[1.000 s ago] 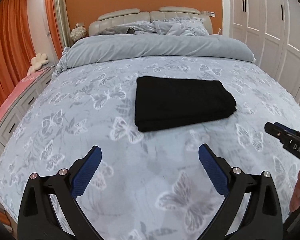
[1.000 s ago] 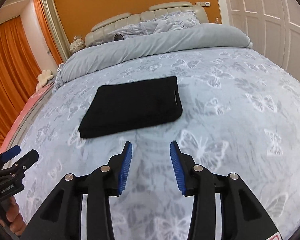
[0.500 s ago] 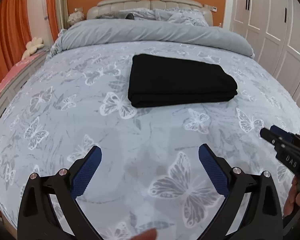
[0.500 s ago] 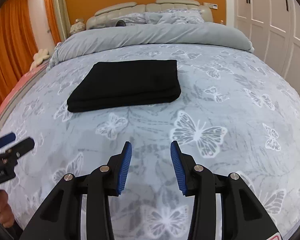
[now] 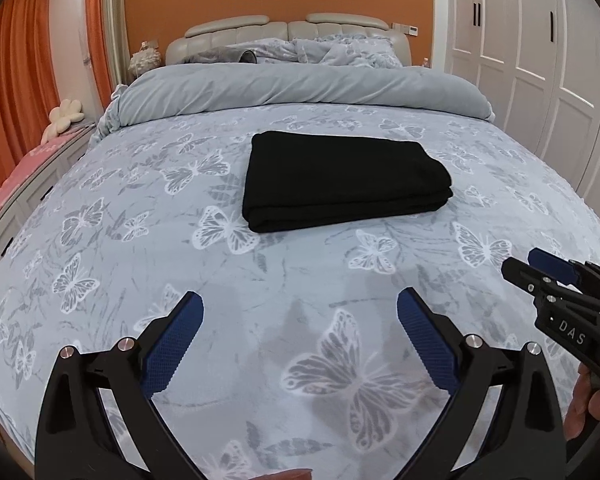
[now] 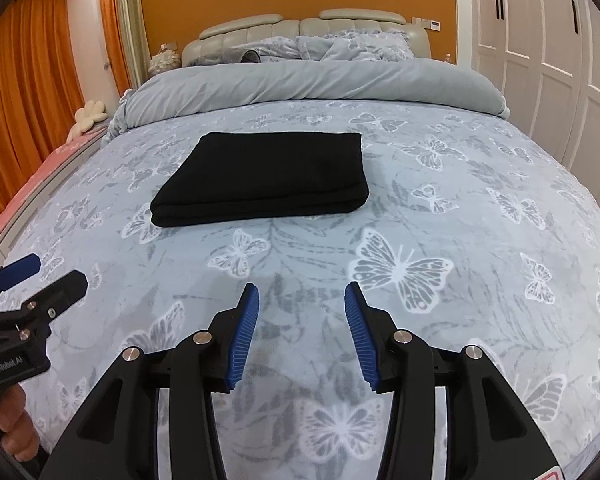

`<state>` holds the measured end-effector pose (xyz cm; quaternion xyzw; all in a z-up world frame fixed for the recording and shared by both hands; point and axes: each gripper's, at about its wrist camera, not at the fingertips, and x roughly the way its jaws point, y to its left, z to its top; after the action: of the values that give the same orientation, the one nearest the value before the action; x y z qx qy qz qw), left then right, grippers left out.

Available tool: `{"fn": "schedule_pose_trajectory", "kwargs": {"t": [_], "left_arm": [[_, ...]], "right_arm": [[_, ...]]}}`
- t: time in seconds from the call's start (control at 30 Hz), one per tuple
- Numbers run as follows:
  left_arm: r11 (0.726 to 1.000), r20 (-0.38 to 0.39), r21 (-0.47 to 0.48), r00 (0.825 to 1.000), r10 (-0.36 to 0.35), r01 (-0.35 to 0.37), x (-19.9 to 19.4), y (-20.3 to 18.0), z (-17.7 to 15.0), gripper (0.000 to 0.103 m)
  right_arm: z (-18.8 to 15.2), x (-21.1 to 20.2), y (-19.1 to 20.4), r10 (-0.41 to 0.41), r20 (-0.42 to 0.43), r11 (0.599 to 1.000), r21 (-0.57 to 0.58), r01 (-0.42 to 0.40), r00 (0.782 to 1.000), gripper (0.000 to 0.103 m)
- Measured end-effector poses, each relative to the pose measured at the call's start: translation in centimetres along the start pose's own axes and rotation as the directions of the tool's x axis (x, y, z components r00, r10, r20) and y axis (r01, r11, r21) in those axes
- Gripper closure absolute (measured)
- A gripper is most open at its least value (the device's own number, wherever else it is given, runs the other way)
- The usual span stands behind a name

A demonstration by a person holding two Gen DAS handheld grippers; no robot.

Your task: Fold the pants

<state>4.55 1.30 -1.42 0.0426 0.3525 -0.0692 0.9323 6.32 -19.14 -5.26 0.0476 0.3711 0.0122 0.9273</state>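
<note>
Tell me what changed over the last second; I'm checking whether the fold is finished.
Both cameras tilted and shifted a little. Nothing was gripped or released. The left gripper and right gripper stayed open and empty above the bedspread, and the folded black pants lay unmoved.

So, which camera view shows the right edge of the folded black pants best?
The left wrist view: the black pants show their rounded right edge and stacked layers there. The right wrist view shows the pants whole too, but more of their left corner.
</note>
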Motion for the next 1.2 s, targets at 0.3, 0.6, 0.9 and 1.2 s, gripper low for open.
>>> {"fn": "schedule_pose_trajectory", "kwargs": {"t": [0.3, 0.6, 0.9, 1.2], "left_arm": [[1.0, 0.001, 0.01, 1.0, 0.003, -0.003, -0.11, -0.46, -0.28, 0.007], [1.0, -0.001, 0.004, 1.0, 0.009, -0.009, 0.0, -0.5, -0.31, 0.007], [1.0, 0.005, 0.009, 1.0, 0.013, -0.013, 0.25, -0.79, -0.42, 0.008], [1.0, 0.02, -0.018, 1.0, 0.007, -0.006, -0.12, -0.39, -0.37, 0.008]], "right_arm": [[-0.03, -0.08, -0.64, -0.003, -0.002, 1.0, 0.019, 0.003, 1.0, 0.059], [-0.07, -0.05, -0.59, 0.0, -0.006, 1.0, 0.016, 0.0, 1.0, 0.059], [0.01, 0.36, -0.67, 0.01, -0.014, 1.0, 0.001, -0.01, 1.0, 0.059], [-0.42, 0.56, 0.02, 0.017, -0.025, 0.999, -0.032, -0.017, 1.0, 0.059]]}}
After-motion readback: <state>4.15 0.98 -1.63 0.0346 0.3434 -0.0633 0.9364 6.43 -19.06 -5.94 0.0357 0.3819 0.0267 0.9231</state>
